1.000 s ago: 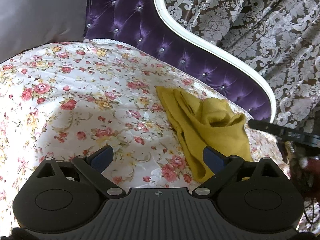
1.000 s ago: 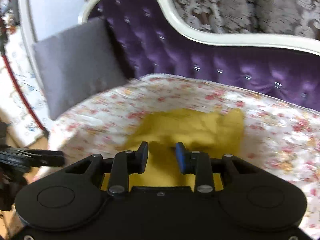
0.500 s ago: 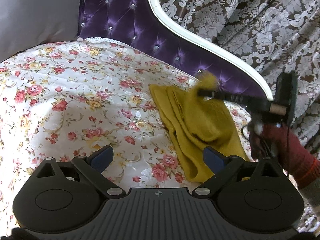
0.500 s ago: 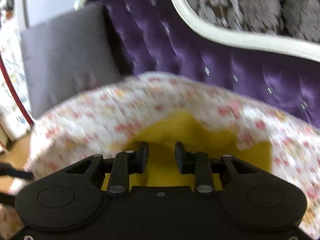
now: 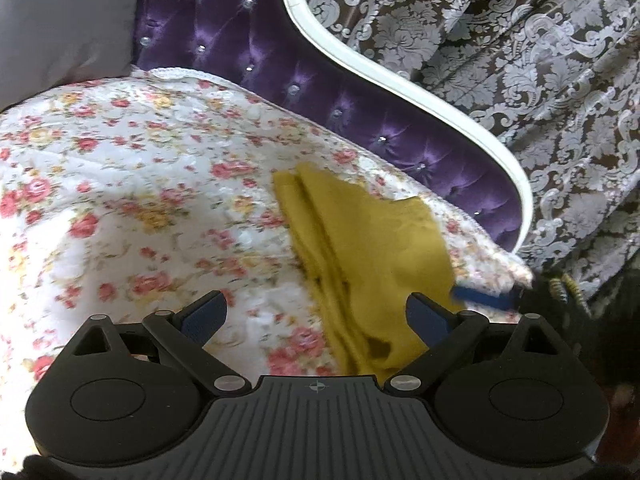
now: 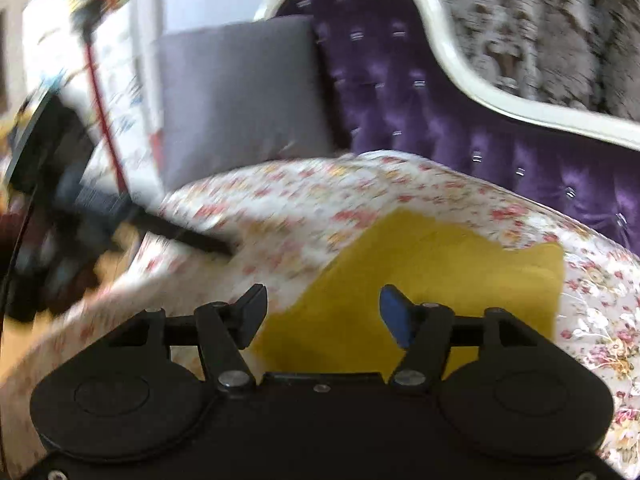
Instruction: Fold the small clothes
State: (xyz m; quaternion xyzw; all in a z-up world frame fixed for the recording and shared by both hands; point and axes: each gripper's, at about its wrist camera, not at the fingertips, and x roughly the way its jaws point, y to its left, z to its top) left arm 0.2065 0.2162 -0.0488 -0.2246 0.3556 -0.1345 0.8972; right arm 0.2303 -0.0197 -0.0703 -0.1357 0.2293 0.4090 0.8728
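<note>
A mustard-yellow garment [image 5: 360, 256] lies folded on the floral seat cover [image 5: 140, 208], at the right of the left wrist view. My left gripper [image 5: 316, 316] is open and empty, just short of the garment's near edge. The right gripper's blue finger [image 5: 484, 298] shows at the garment's right edge. In the right wrist view the garment [image 6: 432, 272] lies flat ahead of my right gripper [image 6: 324, 312], which is open and empty above its near part. The left gripper [image 6: 120, 216] appears blurred at the left there.
A purple tufted sofa back [image 5: 280, 64] with a white curved frame [image 5: 400, 68] runs behind the seat. A grey cushion [image 6: 240, 92] leans at the seat's far end. Patterned curtains [image 5: 520, 60] hang behind. The seat edge drops off at the right [image 5: 516, 268].
The right gripper held a raised part of the garment, carried it over, then opened wide and drew back. The garment now lies flatter. The left gripper stayed open and shifted slightly.
</note>
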